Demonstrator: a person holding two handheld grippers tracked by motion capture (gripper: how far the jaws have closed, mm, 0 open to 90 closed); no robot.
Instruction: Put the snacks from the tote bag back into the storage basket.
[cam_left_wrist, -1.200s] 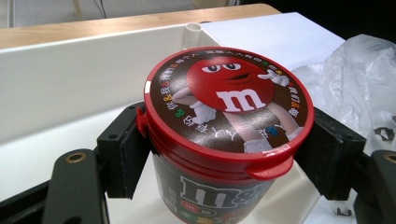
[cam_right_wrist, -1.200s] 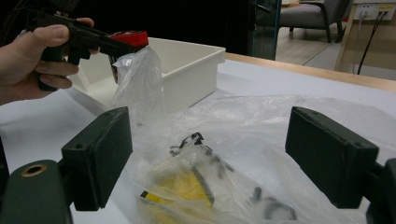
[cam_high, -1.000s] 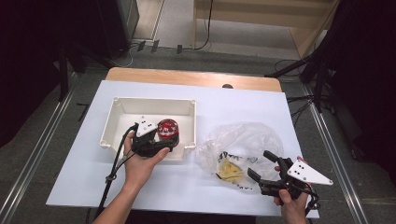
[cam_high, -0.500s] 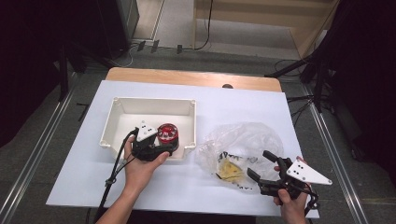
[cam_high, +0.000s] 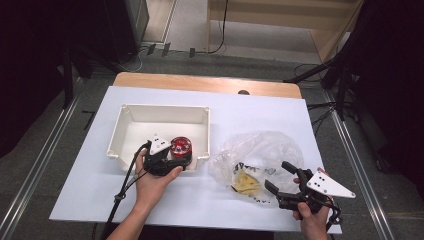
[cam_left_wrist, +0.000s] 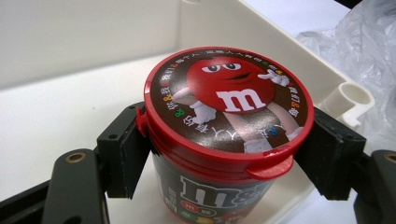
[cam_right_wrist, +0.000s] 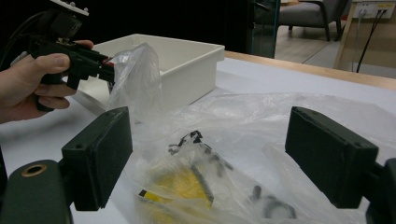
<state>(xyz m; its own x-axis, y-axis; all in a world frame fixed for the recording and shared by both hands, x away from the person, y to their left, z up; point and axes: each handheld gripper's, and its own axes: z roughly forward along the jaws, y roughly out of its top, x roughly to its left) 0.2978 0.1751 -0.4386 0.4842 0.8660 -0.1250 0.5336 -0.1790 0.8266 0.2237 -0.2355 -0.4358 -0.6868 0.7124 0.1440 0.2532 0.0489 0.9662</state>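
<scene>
A round candy tub with a red lid stands upright inside the white bin, near its front right corner. My left gripper is shut on the tub, one pad on each side just under the lid. A crumpled clear plastic bag with something yellow and black inside lies on the white table to the right of the bin. My right gripper is open at the bag's near edge, its jaws spread wide on either side of the plastic.
The white bin's inner floor is bare beside the tub. A wooden table edge runs along the back. Dark stands and cables sit on the floor beyond the table's sides.
The left gripper has carried the tub slightly toward the bin's front right corner and lower. The right gripper has stayed at the bag.
</scene>
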